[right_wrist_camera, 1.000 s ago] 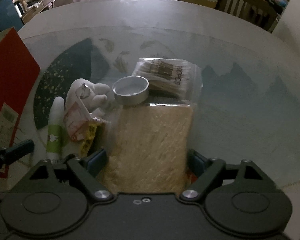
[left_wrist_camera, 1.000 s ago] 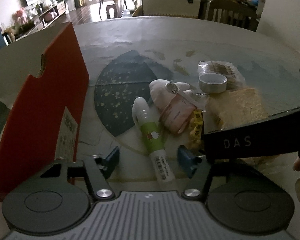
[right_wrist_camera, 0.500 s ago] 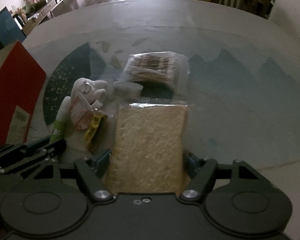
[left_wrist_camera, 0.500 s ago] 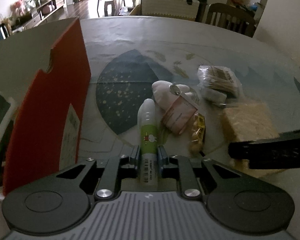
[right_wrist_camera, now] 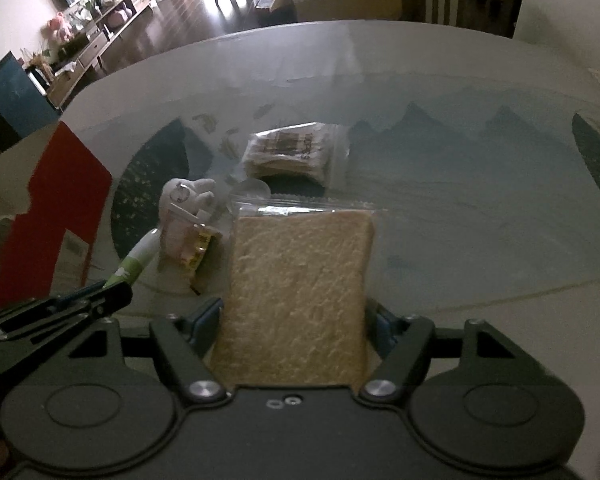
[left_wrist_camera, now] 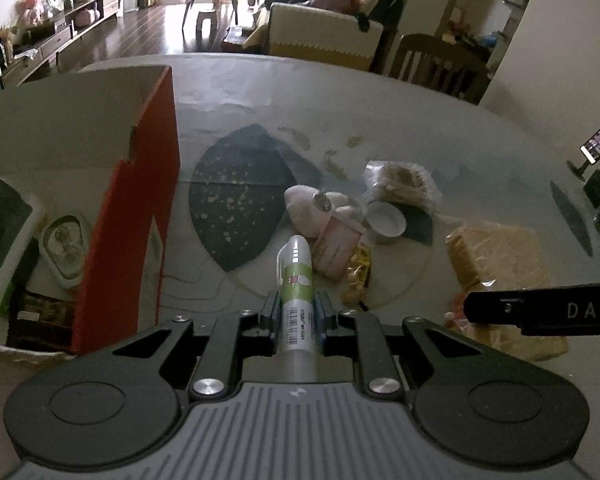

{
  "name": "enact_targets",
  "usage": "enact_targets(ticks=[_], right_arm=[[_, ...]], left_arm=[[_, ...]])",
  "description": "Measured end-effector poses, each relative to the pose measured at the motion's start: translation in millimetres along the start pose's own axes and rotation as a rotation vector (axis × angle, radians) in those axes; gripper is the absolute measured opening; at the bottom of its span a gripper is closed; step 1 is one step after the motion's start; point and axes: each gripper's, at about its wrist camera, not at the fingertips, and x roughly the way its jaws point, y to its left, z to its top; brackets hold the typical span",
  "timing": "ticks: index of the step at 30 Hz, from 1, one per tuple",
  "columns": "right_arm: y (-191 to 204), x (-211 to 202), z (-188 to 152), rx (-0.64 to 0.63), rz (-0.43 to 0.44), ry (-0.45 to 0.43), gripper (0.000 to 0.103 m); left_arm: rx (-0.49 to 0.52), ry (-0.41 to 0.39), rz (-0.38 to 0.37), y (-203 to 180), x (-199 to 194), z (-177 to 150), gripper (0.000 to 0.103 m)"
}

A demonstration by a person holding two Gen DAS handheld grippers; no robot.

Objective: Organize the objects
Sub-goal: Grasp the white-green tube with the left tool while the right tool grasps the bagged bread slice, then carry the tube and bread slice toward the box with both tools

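While clamped lengthwise: white, green-labelled tube.

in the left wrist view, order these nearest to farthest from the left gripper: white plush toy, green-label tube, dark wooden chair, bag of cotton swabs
1. green-label tube: clamped between the left gripper fingers, centre.
2. white plush toy: just past the tube's tip, slightly right.
3. bag of cotton swabs: further back and to the right.
4. dark wooden chair: beyond the table's far edge, upper right.
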Motion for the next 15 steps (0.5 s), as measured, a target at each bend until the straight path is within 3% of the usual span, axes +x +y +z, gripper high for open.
enact_targets(ticks=[15], right_arm=[[26.0,-45.3,3.1,-0.038,0.044,-0.069,0.073]], left_arm=[[0.005,-0.123,-0.079,7.0,-61.3,13.5,0.016]])
